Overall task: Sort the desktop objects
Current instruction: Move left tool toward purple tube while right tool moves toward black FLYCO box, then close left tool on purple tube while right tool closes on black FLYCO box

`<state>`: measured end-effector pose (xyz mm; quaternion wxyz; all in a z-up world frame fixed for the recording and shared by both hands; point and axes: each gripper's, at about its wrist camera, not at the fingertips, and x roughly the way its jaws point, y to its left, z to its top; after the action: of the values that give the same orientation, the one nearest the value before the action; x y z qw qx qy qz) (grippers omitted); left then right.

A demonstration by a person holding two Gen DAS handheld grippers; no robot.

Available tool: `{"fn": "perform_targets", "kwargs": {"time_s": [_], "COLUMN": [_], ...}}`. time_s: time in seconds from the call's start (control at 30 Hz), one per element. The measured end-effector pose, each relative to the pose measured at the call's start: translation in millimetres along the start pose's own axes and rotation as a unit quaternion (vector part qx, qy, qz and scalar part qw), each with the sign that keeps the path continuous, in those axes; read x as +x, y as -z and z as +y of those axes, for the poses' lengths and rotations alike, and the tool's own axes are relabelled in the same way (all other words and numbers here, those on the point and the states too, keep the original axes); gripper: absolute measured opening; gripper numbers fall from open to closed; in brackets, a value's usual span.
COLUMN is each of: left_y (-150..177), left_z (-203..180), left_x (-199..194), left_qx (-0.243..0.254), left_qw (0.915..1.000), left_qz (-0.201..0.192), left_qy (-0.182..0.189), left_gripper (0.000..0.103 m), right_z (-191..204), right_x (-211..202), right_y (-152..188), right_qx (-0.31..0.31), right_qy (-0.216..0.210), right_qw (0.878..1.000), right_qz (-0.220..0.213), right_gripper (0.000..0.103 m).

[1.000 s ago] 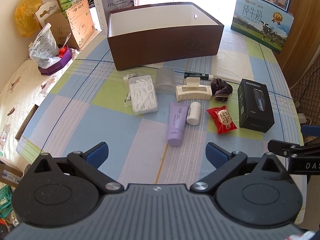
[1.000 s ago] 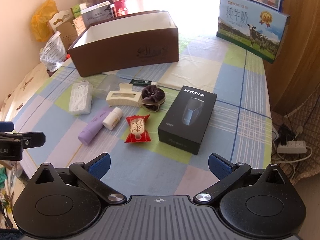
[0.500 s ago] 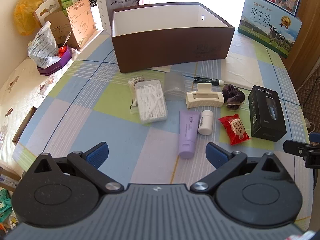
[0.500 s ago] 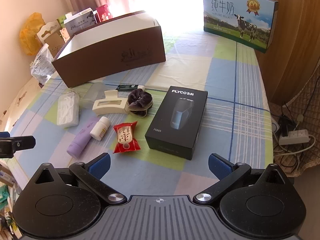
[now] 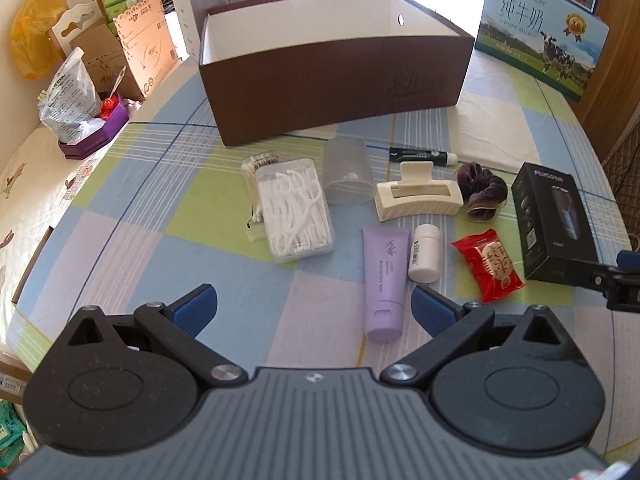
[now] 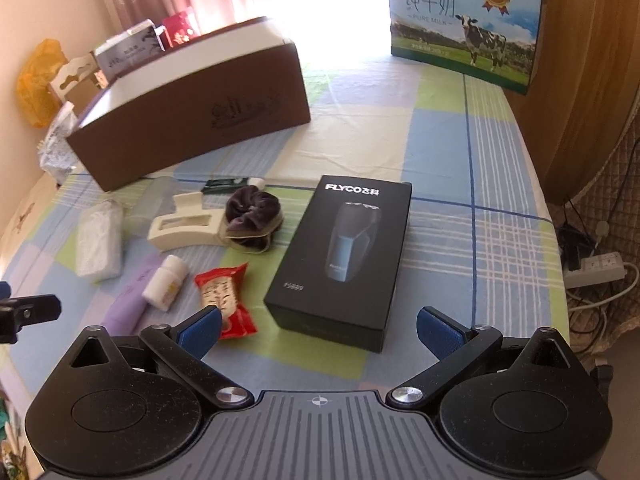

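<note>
A brown open box (image 5: pixel 332 92) (image 6: pixel 188 116) stands at the back of the checked tablecloth. In front of it lie a floss-pick case (image 5: pixel 294 212), a clear cup (image 5: pixel 346 172), a cream hair claw (image 5: pixel 418 196) (image 6: pixel 186 226), a purple scrunchie (image 5: pixel 482 190) (image 6: pixel 252 216), a lilac tube (image 5: pixel 386 276), a white bottle (image 5: pixel 425 253) (image 6: pixel 166 282), a red snack packet (image 5: pixel 490 266) (image 6: pixel 226 298) and a black shaver box (image 5: pixel 554 222) (image 6: pixel 342 258). My left gripper (image 5: pixel 314 310) is open, just short of the tube. My right gripper (image 6: pixel 318 328) is open at the shaver box's near end.
A blue milk carton case (image 5: pixel 540 32) (image 6: pixel 464 28) stands at the back right. Cardboard boxes (image 5: pixel 136 52), a plastic bag (image 5: pixel 68 100) and a purple tray crowd the left side. A power strip (image 6: pixel 596 274) and cables lie on the floor beyond the table's right edge.
Both grippers have moved forward toward the objects. The left view has come closer to the tube and floss case, the right closer to the shaver box. Both stay open and empty.
</note>
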<state>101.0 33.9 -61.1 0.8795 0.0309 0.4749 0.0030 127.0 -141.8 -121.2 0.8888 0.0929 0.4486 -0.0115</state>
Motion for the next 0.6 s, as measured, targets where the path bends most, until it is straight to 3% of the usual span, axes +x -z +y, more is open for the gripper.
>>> {"fn": "perform_targets", "kwargs": {"time_s": [0.43,0.5,0.6], "left_y": [-1,-1,-2], "left_z": [-12,-15,-20], "left_x": [39,45,51], "left_qx": [0.041,0.05,0.061], "left_qw": [0.9987,0.9982,0.9974], "left_qz": [0.028,0.032,0.034], "left_qy": [0.01,0.012,0.016], "left_gripper": [0.102,0.102,0.101], "right_z": [0,0,-1], "right_x": [38,42,43], "right_y": [-9,-9,-8], "right_qx": [0.003,-0.005,-0.017], "right_qy": [0.026,0.029,0.029], "right_qw": [1.0,0.999,0.999], "right_qz": [0.008,0.013,0.012], "right_gripper": [0.1,0.085,0.083]}}
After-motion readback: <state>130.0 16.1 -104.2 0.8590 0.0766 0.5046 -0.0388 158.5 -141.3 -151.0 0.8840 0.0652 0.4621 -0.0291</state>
